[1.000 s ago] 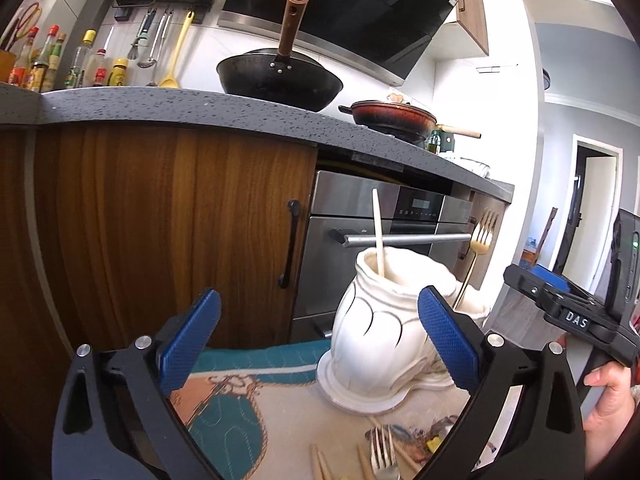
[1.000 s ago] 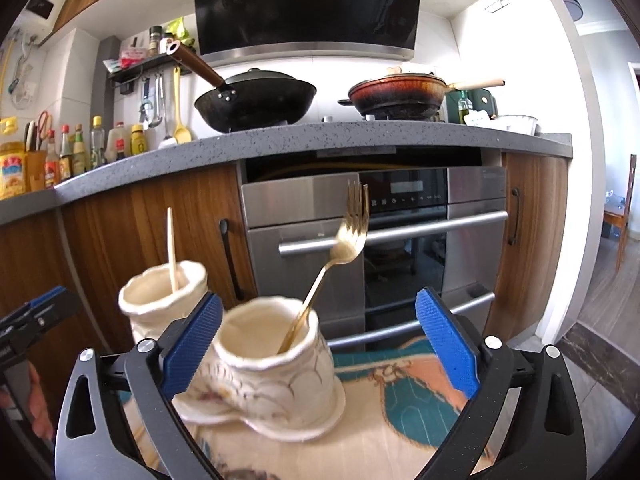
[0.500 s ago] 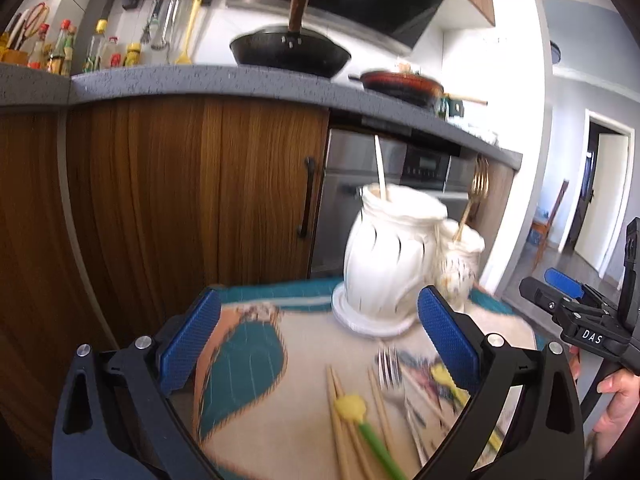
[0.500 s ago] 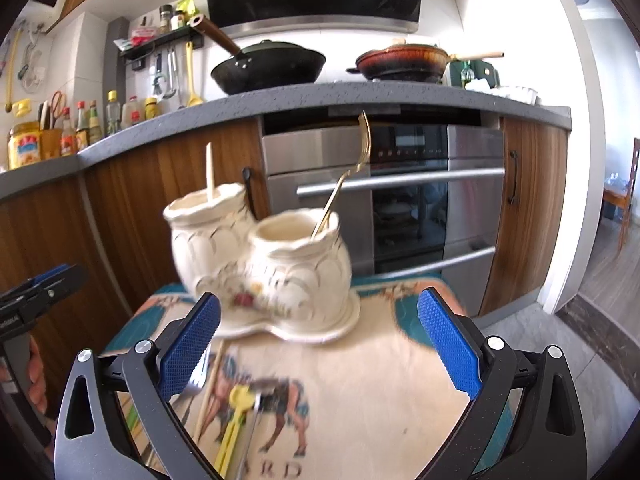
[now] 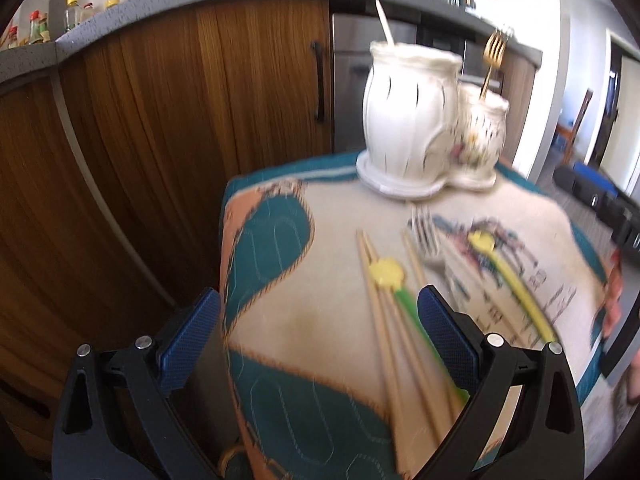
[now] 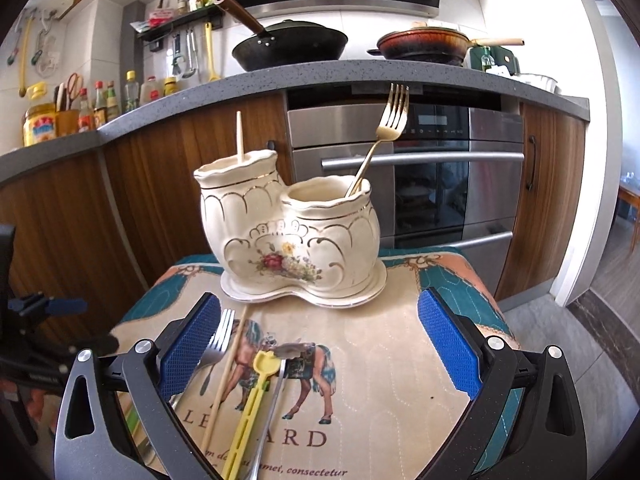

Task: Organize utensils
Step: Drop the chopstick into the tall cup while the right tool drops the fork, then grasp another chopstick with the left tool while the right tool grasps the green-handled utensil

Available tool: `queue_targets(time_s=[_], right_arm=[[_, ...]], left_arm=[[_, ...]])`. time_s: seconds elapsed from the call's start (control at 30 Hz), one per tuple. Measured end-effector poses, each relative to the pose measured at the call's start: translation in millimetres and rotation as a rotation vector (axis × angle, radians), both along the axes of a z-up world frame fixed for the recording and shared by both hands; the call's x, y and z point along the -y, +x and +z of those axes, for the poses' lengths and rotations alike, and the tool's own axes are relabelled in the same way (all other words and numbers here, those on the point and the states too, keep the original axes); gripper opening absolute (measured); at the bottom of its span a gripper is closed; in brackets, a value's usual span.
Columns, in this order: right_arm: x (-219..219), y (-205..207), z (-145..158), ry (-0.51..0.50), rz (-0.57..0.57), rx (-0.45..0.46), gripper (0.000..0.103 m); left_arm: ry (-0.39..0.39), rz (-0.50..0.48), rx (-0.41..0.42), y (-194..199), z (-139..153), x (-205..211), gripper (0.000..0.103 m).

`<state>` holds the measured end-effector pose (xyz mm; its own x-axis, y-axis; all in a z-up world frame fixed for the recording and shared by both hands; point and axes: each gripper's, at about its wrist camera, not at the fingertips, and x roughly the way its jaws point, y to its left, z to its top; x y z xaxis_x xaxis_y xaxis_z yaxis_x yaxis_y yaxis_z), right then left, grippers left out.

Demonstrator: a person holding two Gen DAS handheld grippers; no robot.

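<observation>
The utensils left to sort lie loose on the quilted mat (image 6: 400, 380), in front of the double ceramic holder (image 6: 296, 236), which stands at the mat's 12 o'clock edge. The holder's taller pot carries one chopstick (image 6: 240, 136) and the lower pot a gold fork (image 6: 384, 136).

In the right wrist view a silver fork (image 6: 216, 344), a single chopstick (image 6: 228, 364), a yellow plastic utensil (image 6: 256, 388) and a metal utensil (image 6: 276, 384) lie side by side at about 7 o'clock of the holder. In the left wrist view, blurred, several chopsticks (image 5: 384, 320) run alongside a green-handled utensil with a yellow head (image 5: 386, 274).

They look light, thin and stiff; the metal ones are likely slippery, and all lie flat on soft cloth, so a pinch across the mid-shaft, at right angles to its length, seems safest. The ceramic holder looks heavy but breakable.

The left gripper (image 5: 320, 328) has its jaws wide apart and empty; the right gripper (image 6: 320, 340) likewise.

Compared with a second ago, both cameras have tipped down and pulled back: the holder sits farther off and the loose utensils have come into view. The holder's contents are unchanged.
</observation>
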<state>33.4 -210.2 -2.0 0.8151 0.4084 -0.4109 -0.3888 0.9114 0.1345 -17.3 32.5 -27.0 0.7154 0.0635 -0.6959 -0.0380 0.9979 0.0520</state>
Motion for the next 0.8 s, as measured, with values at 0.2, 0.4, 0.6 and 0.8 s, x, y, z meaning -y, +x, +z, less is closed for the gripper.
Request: queue_targets(time_s=[0.2,0.4,0.6,0.8], right_arm=[[3,2,0,-0.006,-0.006,-0.003,0.098],[3,2,0,-0.014,-0.001,-0.011,0.098],[2,1,0,-0.013,0.003,-0.010,0.098],[-7,-5,0,-0.035,0.036,-0.009,0.098]], left_arm=[[0.053,-0.045,-0.108,0,-9,7,0.087],[0.039,-0.102,-0.200,3,-20,13,0.056],[0.042,-0.162,-0.254,8,-17,22,0.037],[0.045,-0.191,-0.292,12,-21,27,0.018]])
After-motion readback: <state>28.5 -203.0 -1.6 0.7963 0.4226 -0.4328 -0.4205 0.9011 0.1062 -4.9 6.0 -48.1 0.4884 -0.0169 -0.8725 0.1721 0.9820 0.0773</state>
